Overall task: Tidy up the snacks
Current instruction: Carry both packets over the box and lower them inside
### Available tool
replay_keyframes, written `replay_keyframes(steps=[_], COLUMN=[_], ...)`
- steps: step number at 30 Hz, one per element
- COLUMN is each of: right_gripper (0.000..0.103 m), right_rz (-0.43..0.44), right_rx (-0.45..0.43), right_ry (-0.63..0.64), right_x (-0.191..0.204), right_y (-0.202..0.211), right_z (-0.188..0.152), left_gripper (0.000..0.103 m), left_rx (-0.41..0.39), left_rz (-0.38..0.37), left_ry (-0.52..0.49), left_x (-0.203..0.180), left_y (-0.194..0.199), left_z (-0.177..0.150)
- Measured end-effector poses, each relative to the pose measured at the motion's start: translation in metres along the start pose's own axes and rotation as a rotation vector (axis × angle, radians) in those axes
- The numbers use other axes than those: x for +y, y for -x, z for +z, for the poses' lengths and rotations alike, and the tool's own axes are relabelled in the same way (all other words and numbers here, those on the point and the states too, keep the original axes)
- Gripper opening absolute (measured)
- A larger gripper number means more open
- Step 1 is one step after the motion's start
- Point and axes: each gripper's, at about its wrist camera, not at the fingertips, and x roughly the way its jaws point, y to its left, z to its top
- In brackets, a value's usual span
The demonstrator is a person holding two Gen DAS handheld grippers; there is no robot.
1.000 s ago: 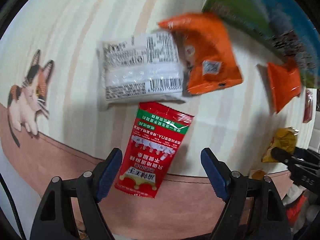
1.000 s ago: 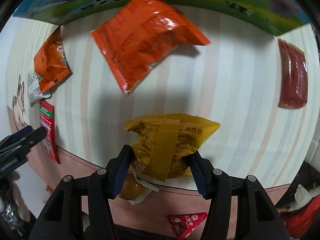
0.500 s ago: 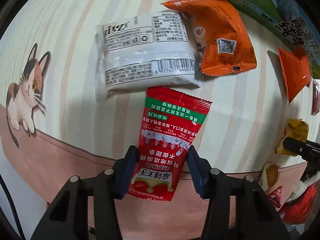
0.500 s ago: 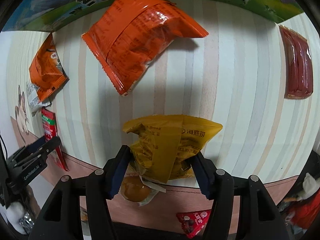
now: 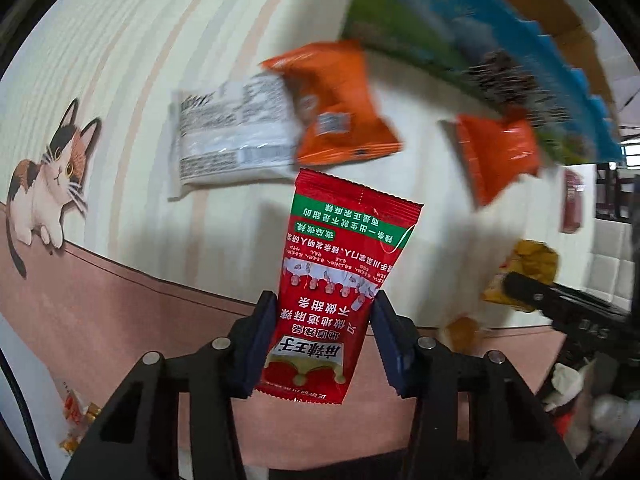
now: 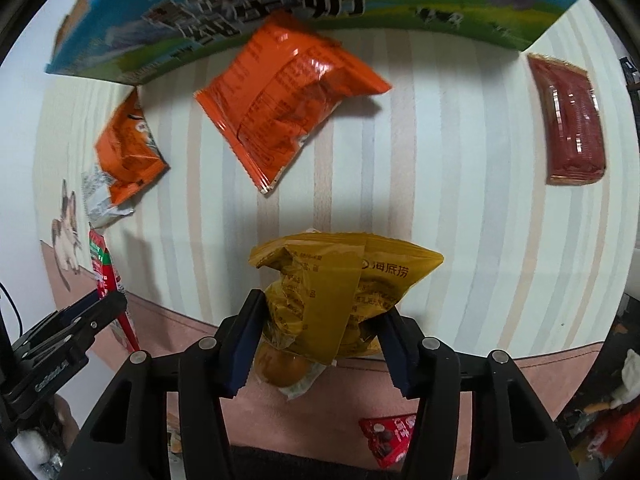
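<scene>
Tablecloth (image 6: 460, 200): smooth printed sheet, pale cream with thin beige and grey stripes, a pink band along the near edge and a calico cat motif (image 5: 48, 184) at the left.

Milk carton box (image 6: 280, 8): long cardboard case, glossy blue-and-green print with large dark characters, lying across the far edge of the cloth.

Large orange packet (image 6: 284, 100): crinkled glossy foil pillow bag, long axis diagonal from the box toward the near left, just in front of the box.

White packet (image 5: 232, 136): matte plastic rectangle with a translucent band and black print, flat on the cloth, long axis left to right; its right end is overlapped by a small orange packet (image 5: 340, 108), blurred.

Yellow packet (image 6: 336, 280): crumpled foil bag with a centre seam, squeezed between the blue pads of the right gripper (image 6: 320, 328), which is clenched on its near end; the bag fans out away from the camera above the cloth's near edge.

Red packet (image 5: 340, 272): flat glossy sachet, red with a green band and white characters, serrated ends. The left gripper (image 5: 324, 340) pinches it by both long edges near the bottom; it is held above the pink band, long axis running away from the camera and leaning slightly right, print upside down in the left wrist view.

Dark red packet (image 6: 568, 120): flat ribbed foil rectangle, far right, well apart from the rest.

Round wrapped orange item (image 6: 286, 368): clear wrapper, under the right gripper.

Small red triangular packet (image 6: 388, 436): near edge.
</scene>
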Motion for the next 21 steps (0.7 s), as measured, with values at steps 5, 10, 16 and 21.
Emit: replay_keyframes(steps=[5,10,16,21], right_gripper=[0.057,0.057,0.057,0.057], right_rz=[0.057,0.112,0.159,0.126], right_rx=[-0.042,-0.119,-0.230,-0.311], right_ry=[-0.004,0.009,0.015,0.005], right_x=[-0.007,-0.005,-0.002,-0.010], right_y=[0.035,0.089,0.159,0.209], right_z=[0.001,-0.002,0.025,0.075], left_gripper=[0.045,0.045,0.045,0.045], left_rx=[-0.046,-0.110,-0.164,-0.161], left_rz=[-0.061,-0.120,-0.152,-0.162], left_ry=[-0.050,-0.101,-0.159,-0.182], left_x=[-0.030,-0.047,-0.101,-0.137], left_y=[0.036,0.080,0.119,0.130], left_z=[0.004,0.046,0.094,0.154])
